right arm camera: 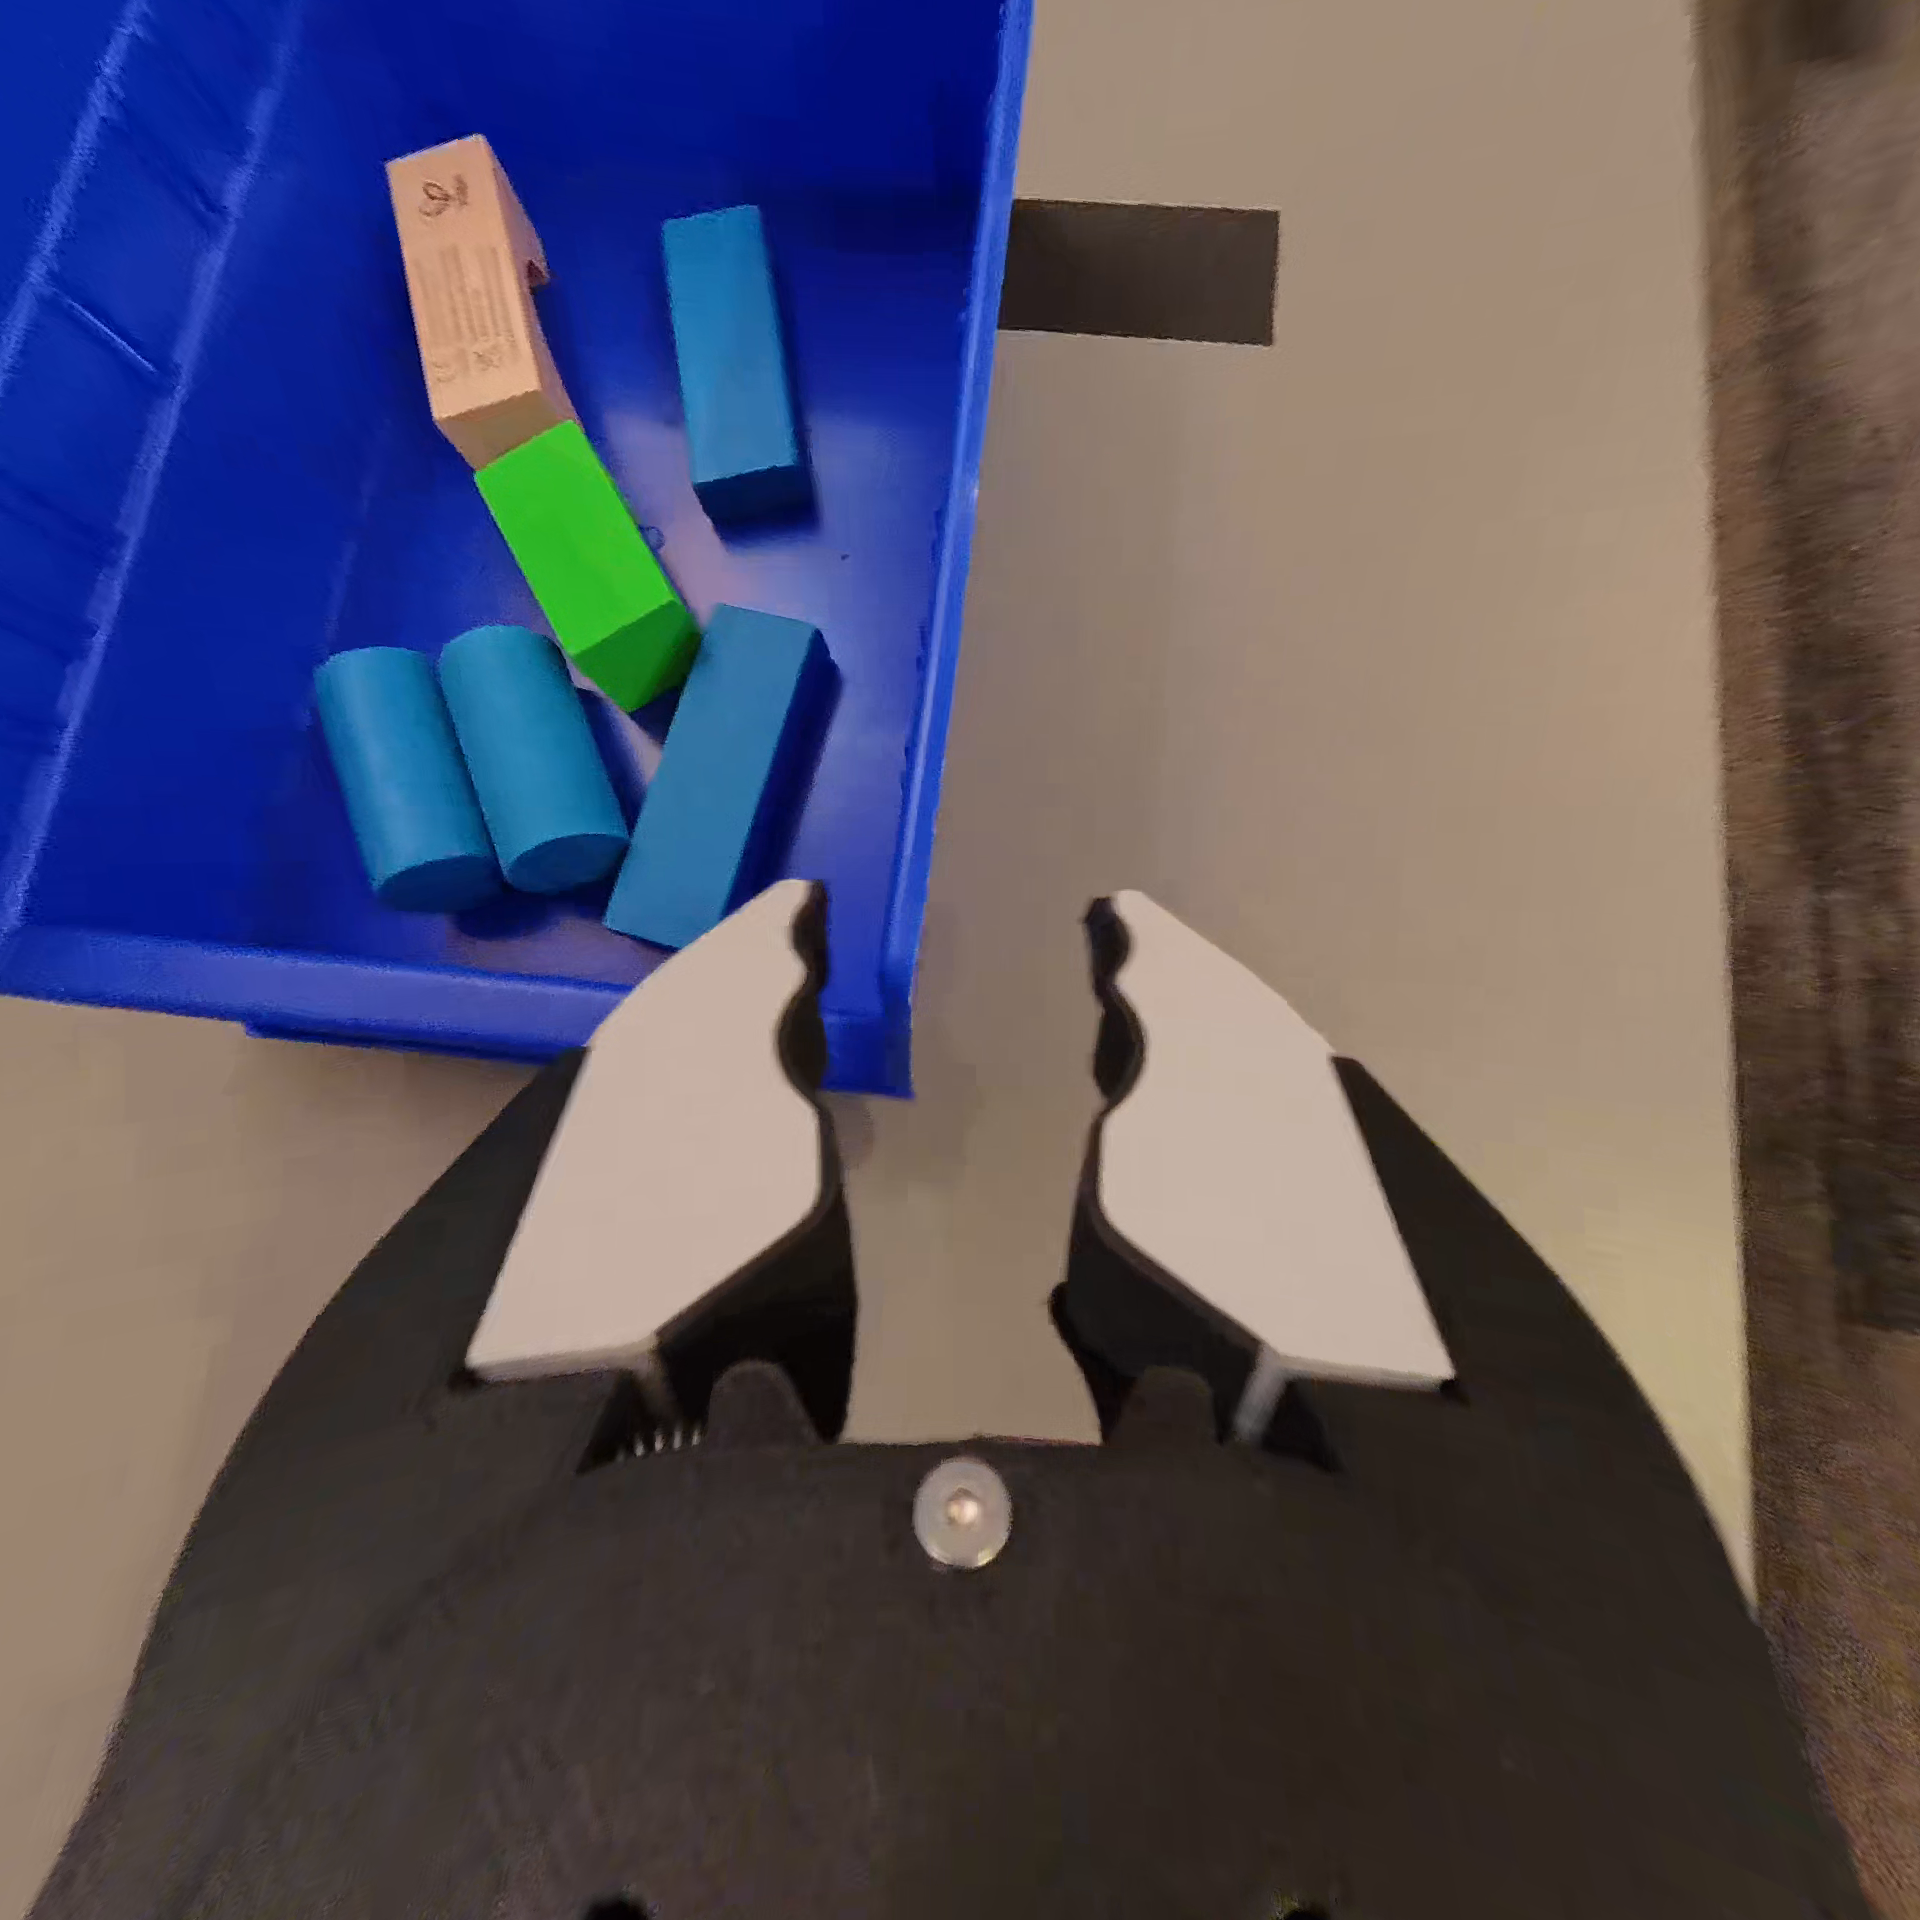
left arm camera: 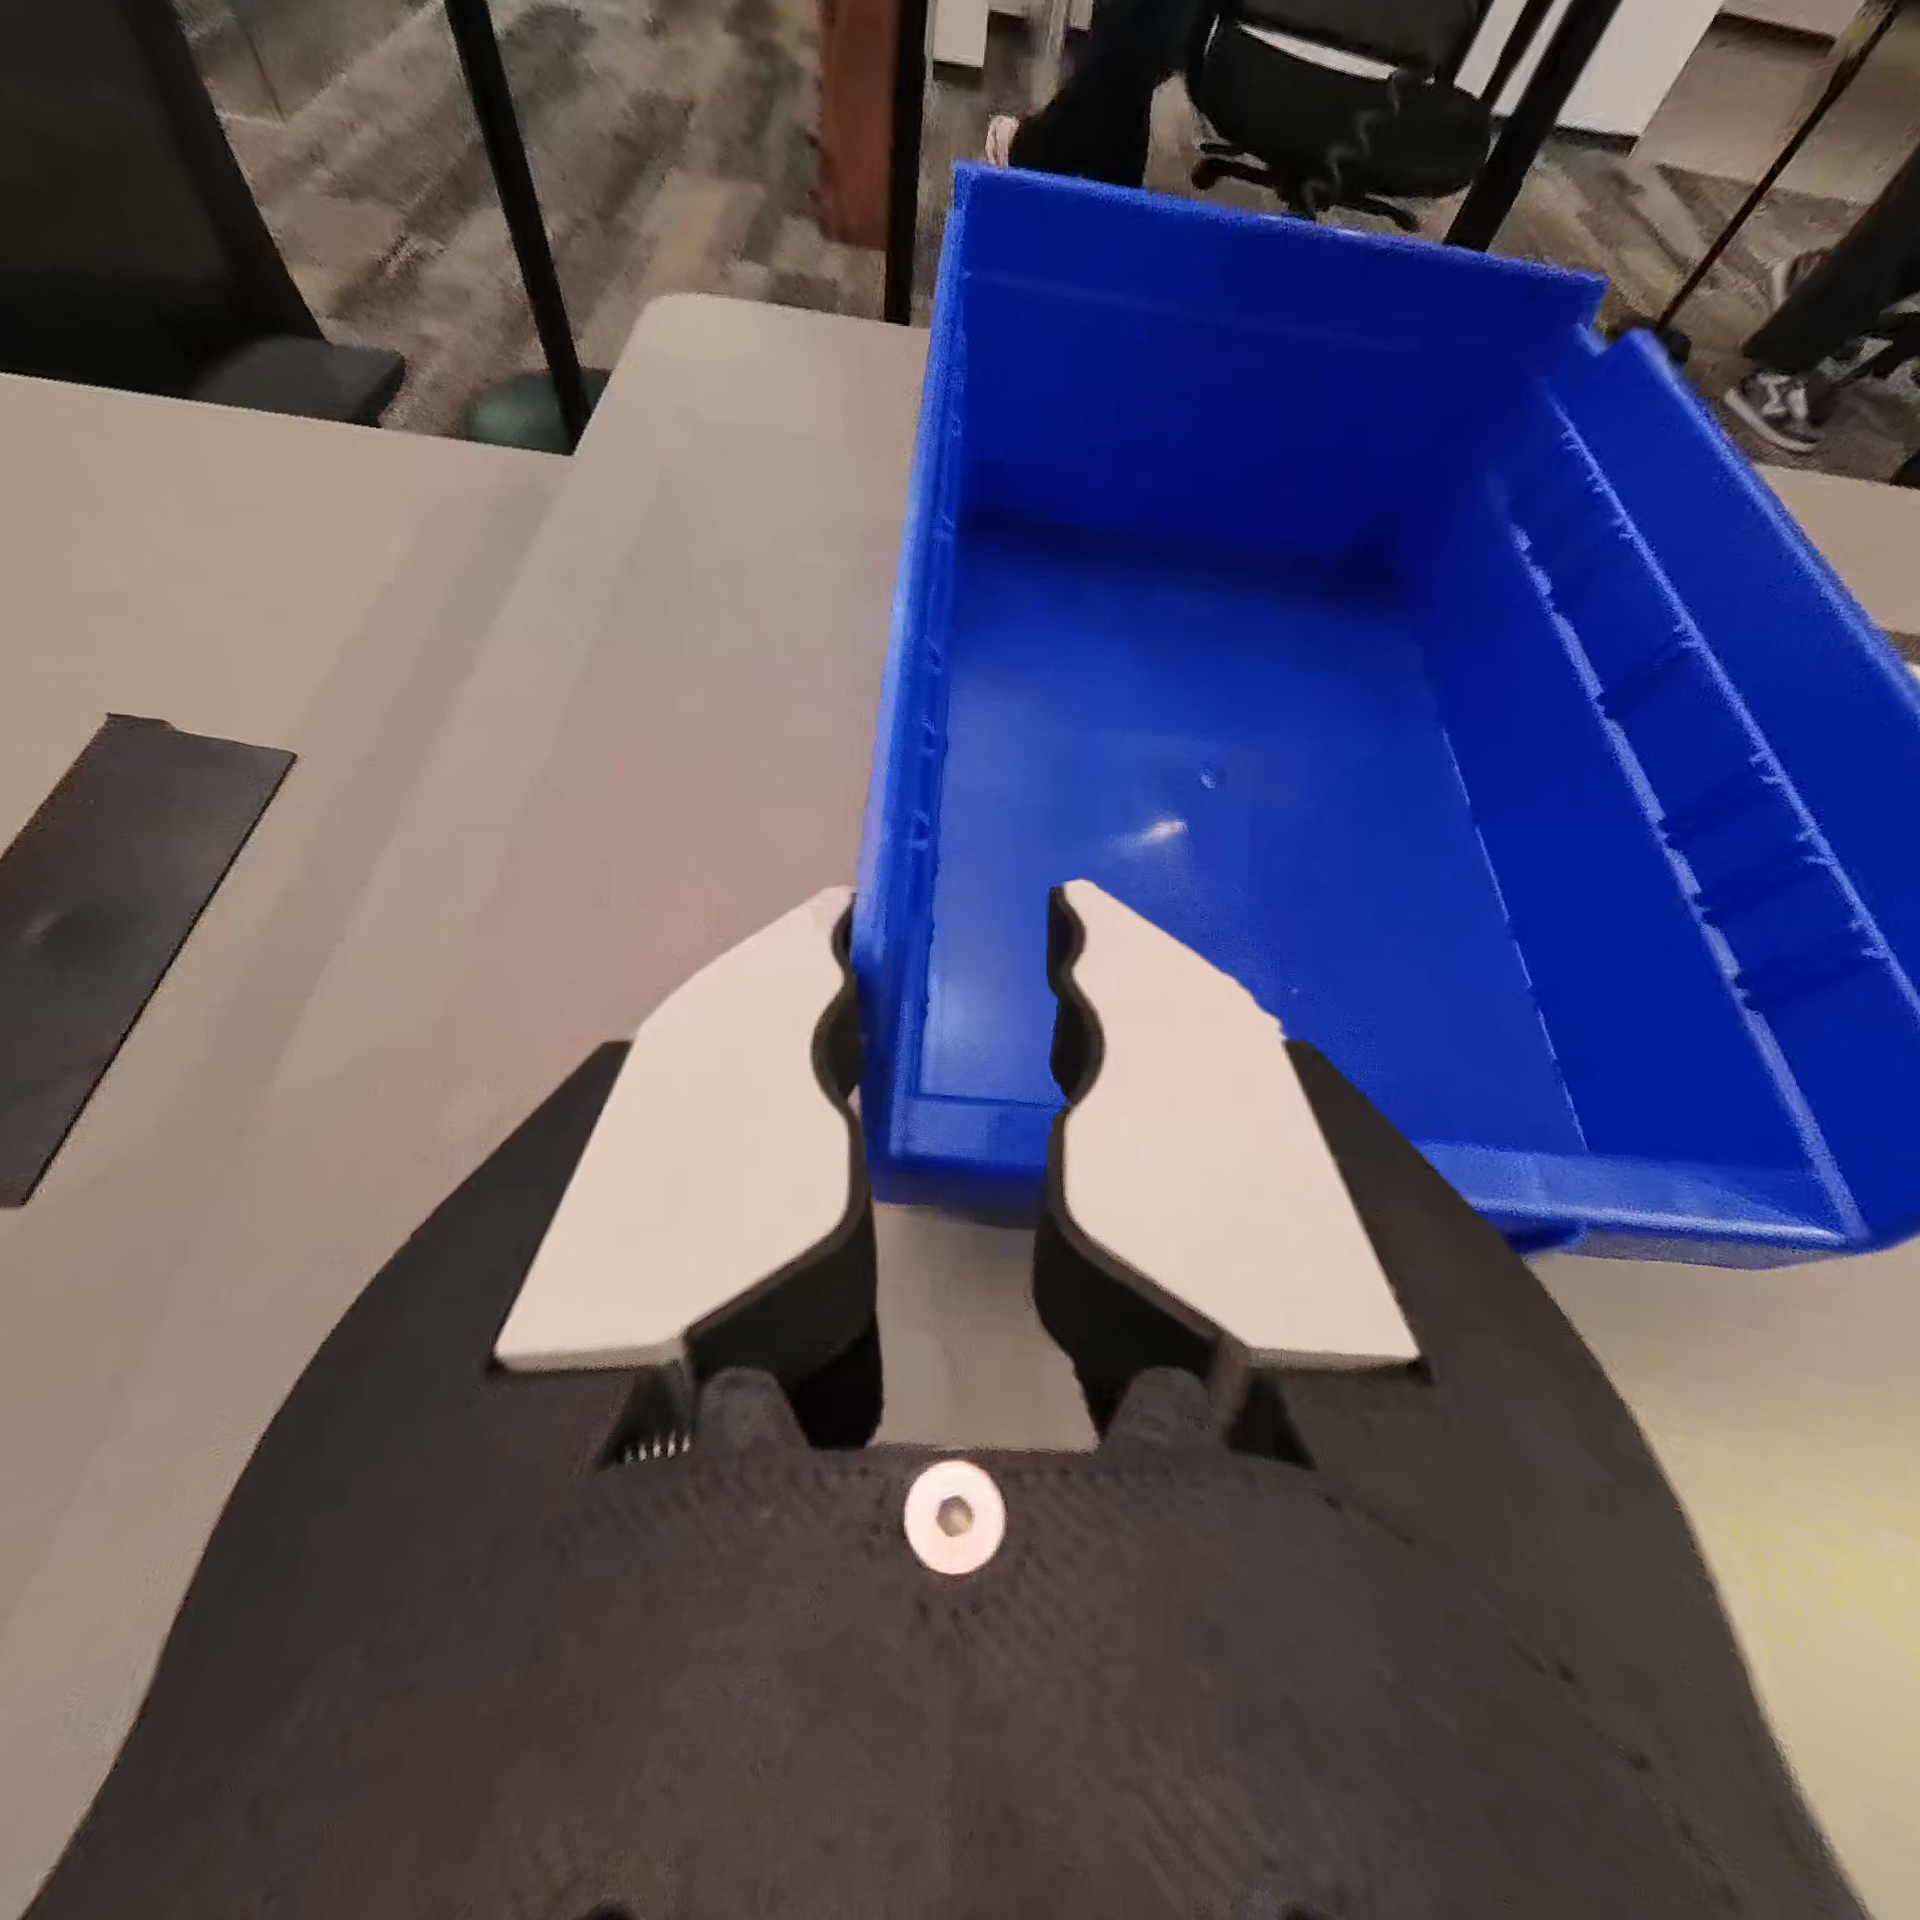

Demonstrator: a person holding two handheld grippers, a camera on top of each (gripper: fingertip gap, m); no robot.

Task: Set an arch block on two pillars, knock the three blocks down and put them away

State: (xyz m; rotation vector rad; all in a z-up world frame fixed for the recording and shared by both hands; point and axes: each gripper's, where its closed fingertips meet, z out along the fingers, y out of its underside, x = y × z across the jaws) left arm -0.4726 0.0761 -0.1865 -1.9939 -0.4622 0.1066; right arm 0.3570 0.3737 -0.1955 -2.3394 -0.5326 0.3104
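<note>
Blue bin point(left arm camera: 1195, 395): moulded plastic, smooth, slightly glossy on the floor, ribbed along one wall. Natural block point(right arm camera: 473, 301): bare pale wood, matt, printed on one face. Green block point(right arm camera: 582, 561): painted, satin. Teal cylinders point(right arm camera: 400, 774) and teal bars point(right arm camera: 732, 353): painted, smooth, low sheen. Left gripper point(left arm camera: 951, 904) and right gripper point(right arm camera: 956, 909): black body of rough, layered matt plastic, pale grey smooth finger plates, shiny metal screw. Table point(left arm camera: 312, 623): matt grey laminate. Black strip point(right arm camera: 1143, 275): matt, like tape

L tool point(left arm camera: 951, 899) jaws apart, empty; R tool point(right arm camera: 951, 902) same.
</note>
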